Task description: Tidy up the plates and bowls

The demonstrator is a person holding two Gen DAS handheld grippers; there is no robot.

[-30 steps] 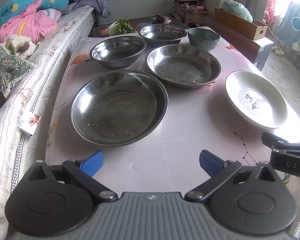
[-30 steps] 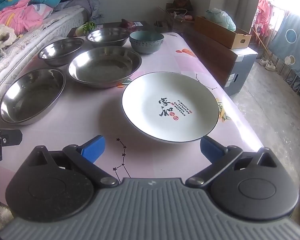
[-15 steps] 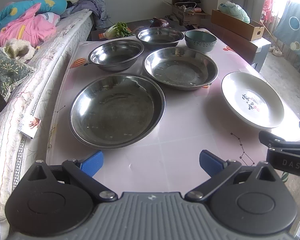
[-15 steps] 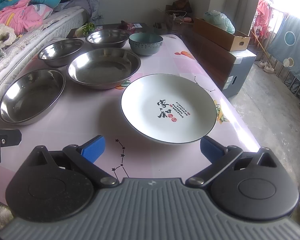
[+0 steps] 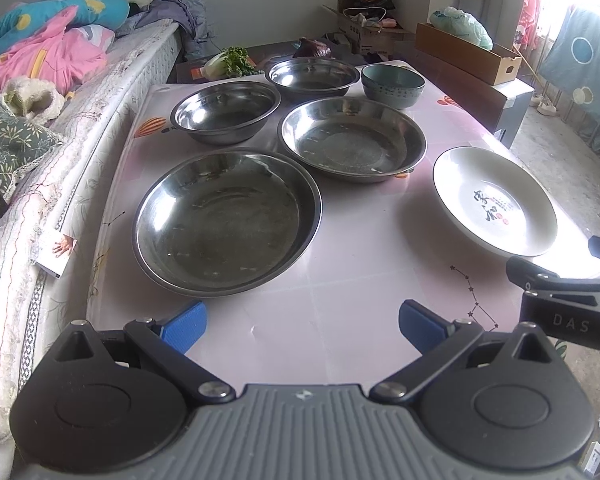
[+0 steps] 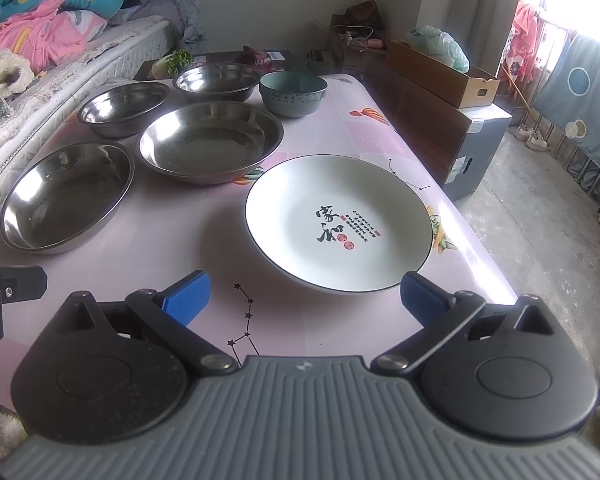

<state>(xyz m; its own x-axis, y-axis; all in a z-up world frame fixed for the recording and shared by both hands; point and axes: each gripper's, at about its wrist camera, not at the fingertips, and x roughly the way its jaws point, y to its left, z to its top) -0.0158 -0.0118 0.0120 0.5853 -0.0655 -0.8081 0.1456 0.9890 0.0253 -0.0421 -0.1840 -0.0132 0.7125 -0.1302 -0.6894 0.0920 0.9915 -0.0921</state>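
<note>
Right wrist view: the right gripper (image 6: 305, 296) hangs spread and empty at the near table edge; the round white ceramic plate with black calligraphy (image 6: 339, 222) lies flat just beyond its blue pads, dead ahead (round, so no long axis); the left gripper (image 5: 302, 322), likewise spread, faces the large stainless-steel basin (image 5: 227, 219), leaving the right nearer the plate.

Dishes spread upright across pink table (image 5: 352, 320).
Four steel basins: near-left (image 5: 226, 220), centre (image 5: 352, 146), far pair (image 5: 225, 112) (image 5: 313, 76); teal bowl (image 5: 393, 86) behind; white inscribed plate (image 6: 338, 222) right.
</note>
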